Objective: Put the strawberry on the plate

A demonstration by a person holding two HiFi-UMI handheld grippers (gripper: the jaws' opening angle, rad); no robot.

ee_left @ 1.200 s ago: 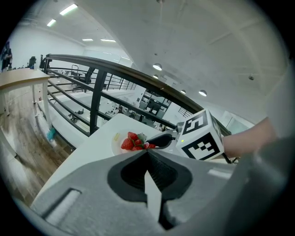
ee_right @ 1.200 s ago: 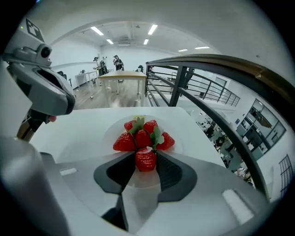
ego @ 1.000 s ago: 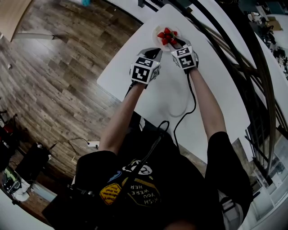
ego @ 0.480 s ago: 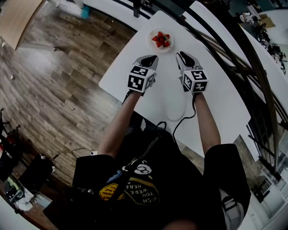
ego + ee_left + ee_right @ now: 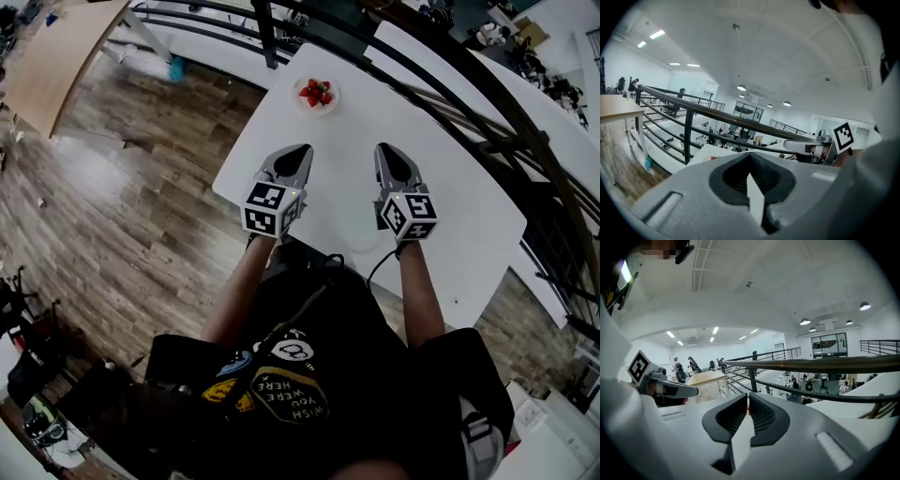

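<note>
strawberries point(image 5: 316, 92) on the plate point(image 5: 331, 103) look too small to count.

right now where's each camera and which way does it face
Head view: on the person's head, looking steeply down at table, strawberry plate, arms, left gripper, right gripper.
Left gripper view: on left gripper, over shut jaws toward railing.
Right gripper view: on right gripper, jaws just closing, empty, toward railing.
Shared: each gripper view shows the other gripper.

White table point(image 5: 469, 216) on wood-plank floor point(image 5: 122, 206) — black railing point(image 5: 267, 37) beyond
</note>
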